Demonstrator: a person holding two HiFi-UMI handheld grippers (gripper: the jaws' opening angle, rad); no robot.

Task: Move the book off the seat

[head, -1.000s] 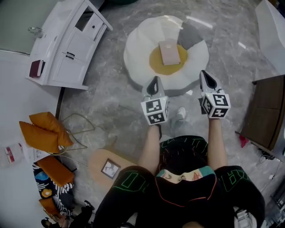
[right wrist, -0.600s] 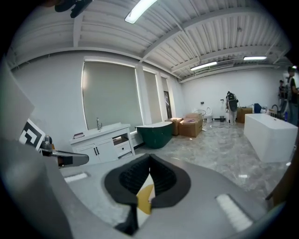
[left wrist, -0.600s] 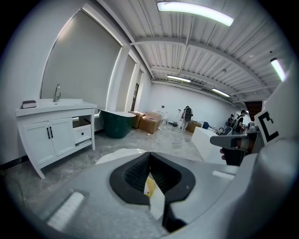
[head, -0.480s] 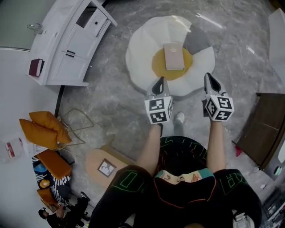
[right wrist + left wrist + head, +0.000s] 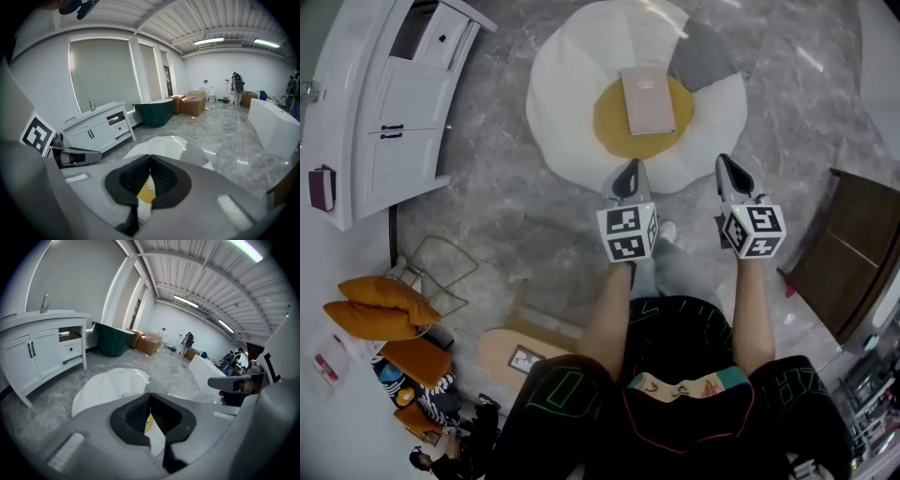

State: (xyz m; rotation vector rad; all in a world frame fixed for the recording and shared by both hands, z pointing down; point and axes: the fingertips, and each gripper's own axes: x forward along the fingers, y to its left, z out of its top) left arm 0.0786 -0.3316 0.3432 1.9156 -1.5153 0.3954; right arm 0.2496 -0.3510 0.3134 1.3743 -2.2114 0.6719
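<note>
1. Head view – the pink book [image 5: 648, 100] lies flat on the yellow middle of the fried-egg-shaped seat [image 5: 567, 103], which sits on the grey marbled floor [image 5: 506, 216]. The left gripper [image 5: 627, 171] and right gripper [image 5: 727, 165] are held side by side at the seat's near edge, both pointing towards it and both clear of the book. A white cabinet [image 5: 394, 122] stands off to the left, and orange cushions [image 5: 380, 305] lie lower left.
2. Left gripper view – the jaws are pressed right together, ribbed pads meeting, nothing between them. Beyond them lies the white of the seat, with a sliver of its yellow showing under the pads. A dark green tub [image 5: 112, 339] stands further back beside the cabinet, and the other gripper pokes in at the right.
3. Right gripper view – same story here: jaws fully closed, pads touching, holding nothing. The seat's yellow patch peeks out just below the pads – the cabinet and green tub stand behind
</note>
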